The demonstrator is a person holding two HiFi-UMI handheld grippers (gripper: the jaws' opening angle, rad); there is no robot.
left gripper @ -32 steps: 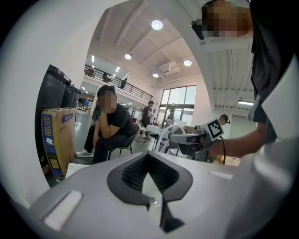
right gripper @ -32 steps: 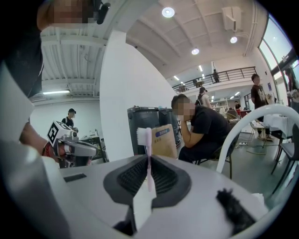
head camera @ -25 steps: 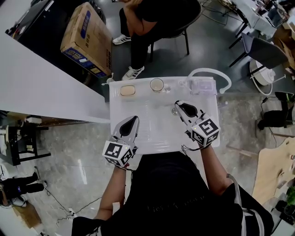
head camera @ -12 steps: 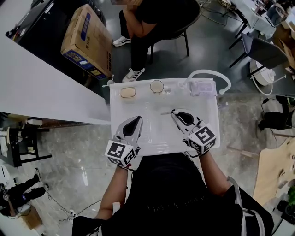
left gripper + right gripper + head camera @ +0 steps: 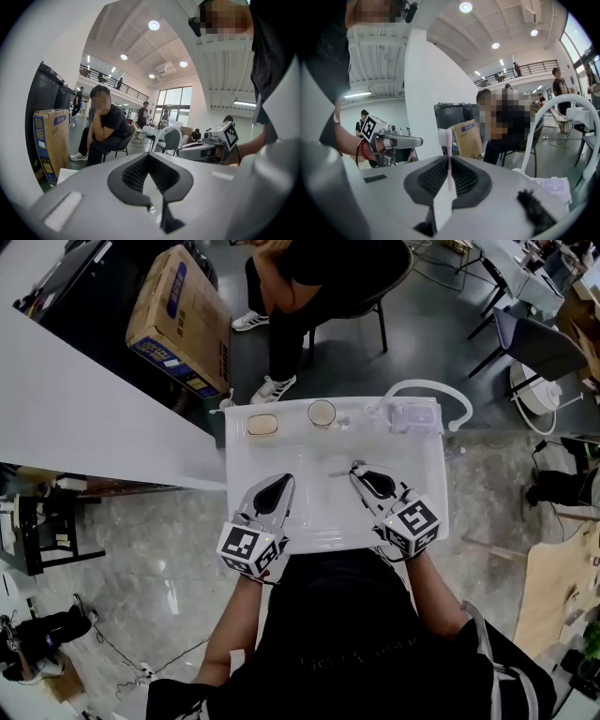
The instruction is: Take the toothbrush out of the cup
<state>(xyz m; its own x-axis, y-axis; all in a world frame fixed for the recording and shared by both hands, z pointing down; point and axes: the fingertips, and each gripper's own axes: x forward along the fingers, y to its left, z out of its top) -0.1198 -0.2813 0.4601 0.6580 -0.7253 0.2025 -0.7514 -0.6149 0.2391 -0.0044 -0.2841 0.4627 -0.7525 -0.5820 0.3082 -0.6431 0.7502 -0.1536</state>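
Head view: I look steeply down on a white surface [image 5: 319, 507] with both my grippers over its near half.
Surface: the cup [image 5: 321, 413] stands at the far edge, about midway along it; the near half is bare under my grippers.
Left gripper [image 5: 281, 482]: over the near left part of the surface. In the left gripper view [image 5: 149, 157] its fingers are closed together with nothing between them.
Right gripper [image 5: 356, 468]: over the near right part, pointing toward the middle. In the right gripper view [image 5: 449, 157] its fingers are clamped on the toothbrush.
Cup: upright, well apart from both grippers, and I see nothing standing in it.
Toothbrush [image 5: 448, 140]: thin and pale pink, pinched on its handle, with the head end sticking out past my fingertips. From above it shows as a faint sliver [image 5: 337, 472] toward the middle of the surface.
Step in hand: I judge the toothbrush is already out of the cup and only needs laying down.
Doing it well: I should keep the pinch firm, bring the handle level and close to the bare surface, and part the fingers only once it rests there, well away from the cup.
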